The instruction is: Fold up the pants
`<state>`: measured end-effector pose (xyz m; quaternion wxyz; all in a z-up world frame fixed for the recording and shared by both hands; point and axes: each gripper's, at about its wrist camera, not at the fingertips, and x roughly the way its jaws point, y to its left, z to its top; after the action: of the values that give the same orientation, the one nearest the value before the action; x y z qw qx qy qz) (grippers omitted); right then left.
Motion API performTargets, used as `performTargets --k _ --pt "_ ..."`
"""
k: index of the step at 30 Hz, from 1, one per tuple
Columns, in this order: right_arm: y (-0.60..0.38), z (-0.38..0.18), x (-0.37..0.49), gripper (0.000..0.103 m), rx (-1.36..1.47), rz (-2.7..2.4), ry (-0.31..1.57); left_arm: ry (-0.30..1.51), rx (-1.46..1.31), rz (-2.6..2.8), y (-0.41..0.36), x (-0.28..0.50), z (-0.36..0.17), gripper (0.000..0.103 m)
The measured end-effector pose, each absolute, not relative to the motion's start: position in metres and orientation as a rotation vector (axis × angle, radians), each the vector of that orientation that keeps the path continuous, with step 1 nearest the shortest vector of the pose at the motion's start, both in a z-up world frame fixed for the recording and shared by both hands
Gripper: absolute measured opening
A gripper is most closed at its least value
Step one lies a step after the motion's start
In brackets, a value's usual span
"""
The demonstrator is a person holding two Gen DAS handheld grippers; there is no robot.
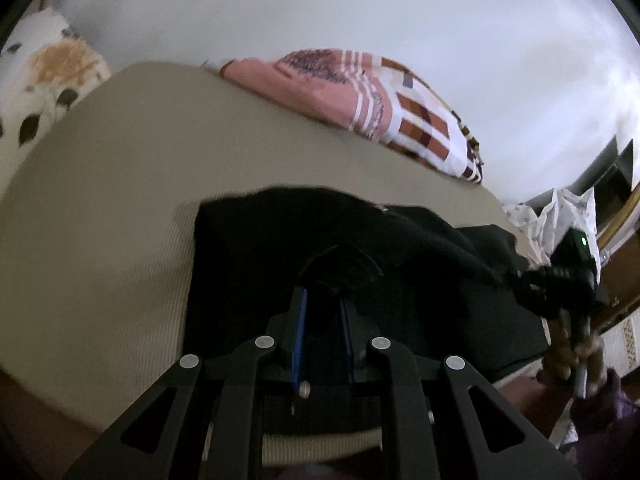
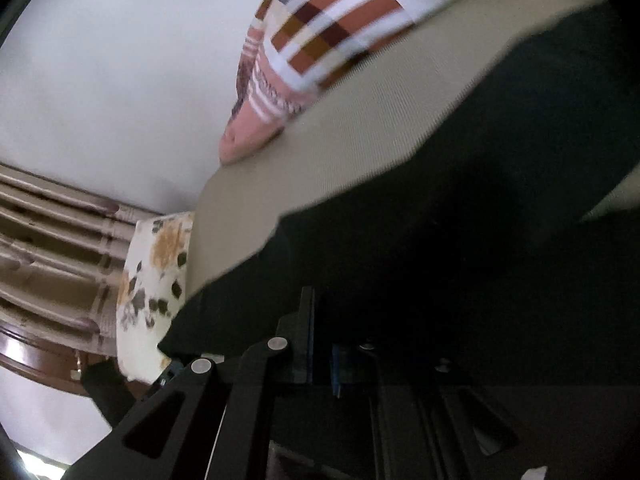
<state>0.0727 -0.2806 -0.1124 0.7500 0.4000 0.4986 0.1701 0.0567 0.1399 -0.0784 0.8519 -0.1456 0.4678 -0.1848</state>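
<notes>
Black pants (image 1: 280, 264) lie bunched on a beige mattress (image 1: 120, 184). In the left wrist view my left gripper (image 1: 323, 308) is shut on a fold of the pants, with dark cloth between its blue pads (image 1: 301, 320). My right gripper (image 1: 520, 280), held by a hand (image 1: 568, 356), grips the pants' right end, and the cloth is pulled taut toward it. In the right wrist view the pants (image 2: 460, 220) spread over the mattress (image 2: 320, 152). There my right gripper (image 2: 322, 344) is shut on the dark fabric, and its fingertips are largely lost in the black cloth.
A folded pink and checked blanket (image 1: 360, 96) lies at the mattress's far edge by the white wall. A flowered pillow (image 1: 48, 80) sits at the far left end. A white plastic bag (image 1: 560, 216) and wooden furniture (image 1: 624, 272) stand off the right end.
</notes>
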Motion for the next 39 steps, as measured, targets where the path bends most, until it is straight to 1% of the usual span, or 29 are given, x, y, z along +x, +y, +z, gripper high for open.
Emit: performTargets --k 6,11,14,17,20,23,24,25,26,27,28,29,30,33,36,39 --pt "-0.262 -0.146 0.022 0.007 0.891 0.370 1.201 1.075 -0.306 -0.339 0.148 0.020 -0.102 0.016" --pt "-0.248 -0.187 0.005 0.007 0.965 0.367 1.315 1.159 -0.319 -0.248 0.158 -0.002 -0.133 0.014" --pt "-0.245 -0.197 0.004 0.006 0.971 0.366 1.321 1.161 -0.296 -0.206 0.158 -0.007 -0.138 0.014" --pt "-0.241 -0.196 0.004 0.006 0.966 0.382 1.305 1.134 -0.240 -0.171 0.151 -0.012 -0.130 0.015" --pt "-0.244 -0.200 0.002 0.009 1.002 0.418 1.279 1.024 -0.092 -0.079 0.133 -0.021 -0.097 0.015" --pt "-0.252 -0.206 0.000 0.009 1.107 0.459 1.230 0.914 -0.065 -0.129 0.115 -0.025 -0.064 0.019" --pt "-0.257 -0.208 -0.002 0.010 1.150 0.472 1.203 0.885 -0.062 -0.166 0.103 -0.022 -0.055 0.025" --pt "-0.261 -0.207 -0.003 0.011 1.178 0.472 1.169 0.871 -0.070 -0.216 0.089 -0.017 -0.052 0.038" --pt "-0.269 -0.207 -0.004 0.013 1.199 0.466 1.122 0.872 -0.077 -0.247 0.078 -0.011 -0.053 0.044" --pt "-0.275 -0.206 -0.005 0.019 1.210 0.461 1.089 0.891 -0.082 -0.287 0.063 -0.001 -0.062 0.049" --pt "-0.284 -0.206 -0.005 0.023 1.221 0.446 1.055 0.914 -0.083 -0.304 0.054 0.005 -0.070 0.049" --pt "-0.291 -0.207 -0.006 0.031 1.238 0.435 1.030 0.958 -0.086 -0.321 0.045 0.013 -0.083 0.049" --pt "-0.304 -0.208 -0.008 0.036 1.271 0.420 0.987 1.017 -0.110 -0.336 0.040 0.022 -0.099 0.049" --pt "-0.344 -0.208 -0.008 0.041 1.303 0.367 0.870 1.145 -0.213 -0.317 0.042 0.036 -0.133 0.049" --pt "-0.386 -0.215 -0.002 0.043 1.346 0.334 0.754 1.160 -0.252 -0.296 0.048 0.037 -0.141 0.047" --pt "-0.432 -0.229 0.009 0.043 1.459 0.296 0.612 1.160 -0.191 -0.279 0.042 0.030 -0.140 0.047"
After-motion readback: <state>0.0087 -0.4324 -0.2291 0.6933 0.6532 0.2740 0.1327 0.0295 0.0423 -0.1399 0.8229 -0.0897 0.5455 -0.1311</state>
